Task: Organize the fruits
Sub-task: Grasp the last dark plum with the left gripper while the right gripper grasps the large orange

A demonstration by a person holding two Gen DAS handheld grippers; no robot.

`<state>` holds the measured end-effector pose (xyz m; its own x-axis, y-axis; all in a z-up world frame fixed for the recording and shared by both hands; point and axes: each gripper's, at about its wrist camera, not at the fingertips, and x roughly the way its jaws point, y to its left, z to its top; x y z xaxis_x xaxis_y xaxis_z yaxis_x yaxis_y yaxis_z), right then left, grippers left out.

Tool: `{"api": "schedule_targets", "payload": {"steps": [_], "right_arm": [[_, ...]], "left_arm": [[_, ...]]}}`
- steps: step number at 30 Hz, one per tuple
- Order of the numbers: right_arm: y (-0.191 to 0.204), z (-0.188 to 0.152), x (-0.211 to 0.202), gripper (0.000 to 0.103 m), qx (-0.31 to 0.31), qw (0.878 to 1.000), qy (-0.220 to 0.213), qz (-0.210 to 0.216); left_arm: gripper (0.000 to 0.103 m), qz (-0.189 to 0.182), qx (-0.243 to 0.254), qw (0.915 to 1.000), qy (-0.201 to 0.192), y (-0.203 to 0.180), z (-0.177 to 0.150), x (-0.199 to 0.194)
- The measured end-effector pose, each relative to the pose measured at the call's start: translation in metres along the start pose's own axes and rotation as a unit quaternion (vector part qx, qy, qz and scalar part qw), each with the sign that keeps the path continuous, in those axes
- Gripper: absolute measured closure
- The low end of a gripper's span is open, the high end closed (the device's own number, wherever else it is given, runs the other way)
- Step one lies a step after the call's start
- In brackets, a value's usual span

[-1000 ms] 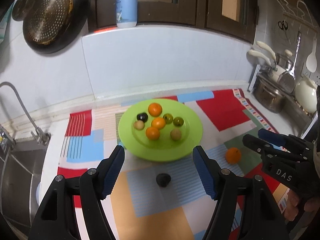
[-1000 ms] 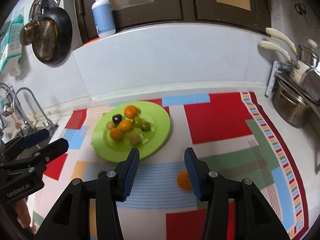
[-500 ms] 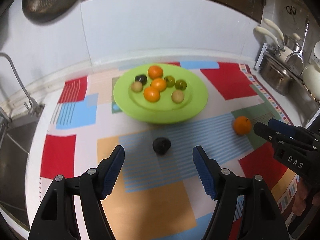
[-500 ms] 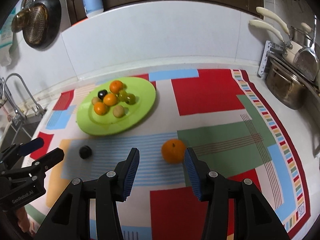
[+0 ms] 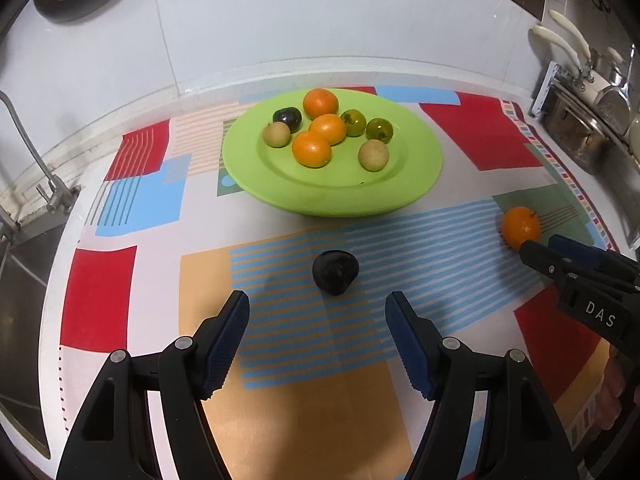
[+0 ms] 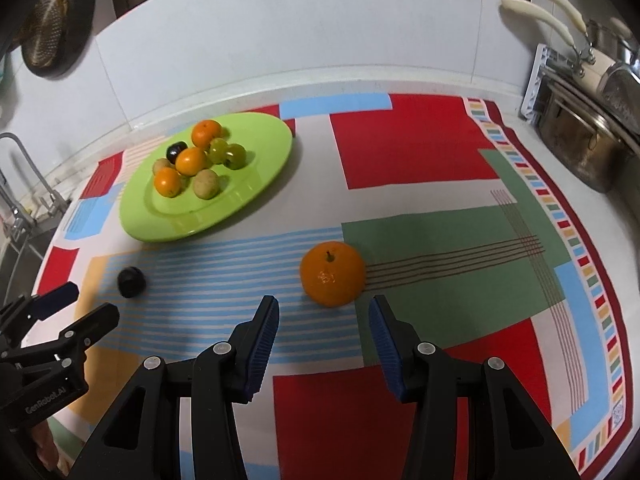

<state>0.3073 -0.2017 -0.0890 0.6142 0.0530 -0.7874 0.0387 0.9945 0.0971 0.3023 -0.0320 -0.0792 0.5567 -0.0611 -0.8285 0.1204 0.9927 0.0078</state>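
Eight fruits are sitting on the green plate [image 5: 400,184] in the upper middle of the left wrist view: three oranges [image 5: 311,149], two green fruits [image 5: 379,129], two tan round fruits [image 5: 373,154] and one dark plum [image 5: 287,119]. Two more fruits are lying off the plate on the patterned cloth [image 5: 96,288]. One is a dark fruit [image 5: 335,272], resting on the blue-striped patch just below the plate and just ahead of the left gripper [image 5: 318,310]. That gripper's two blue-padded fingers [image 5: 226,340] are standing wide apart at the bottom of the frame, with nothing between them. The other loose fruit is a lone orange [image 6: 333,273], sitting in the middle of the right wrist view where the blue stripes are meeting the green patch. The right gripper [image 6: 324,314] is hovering just below it, its two jaws parted a little wider than the orange and not touching it. In the left wrist view, that same orange is showing at the right edge, beside the tip of the right gripper.
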Motion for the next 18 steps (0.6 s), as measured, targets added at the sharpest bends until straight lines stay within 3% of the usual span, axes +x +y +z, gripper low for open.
{"api": "schedule_targets", "payload": {"steps": [6,18], "right_arm": [[-0.001,0.007,0.013,0.055,0.003,1.000,0.008,0.000],[0.000,0.016,0.030,0.057,-0.002,1.000,0.020,-0.003]], "left_arm": [[0.034,-0.004,-0.007,1.0000,0.001,0.002,0.010,0.011],[0.067,-0.027,-0.005,0.9995,0.016,-0.001,0.017,0.026]]}}
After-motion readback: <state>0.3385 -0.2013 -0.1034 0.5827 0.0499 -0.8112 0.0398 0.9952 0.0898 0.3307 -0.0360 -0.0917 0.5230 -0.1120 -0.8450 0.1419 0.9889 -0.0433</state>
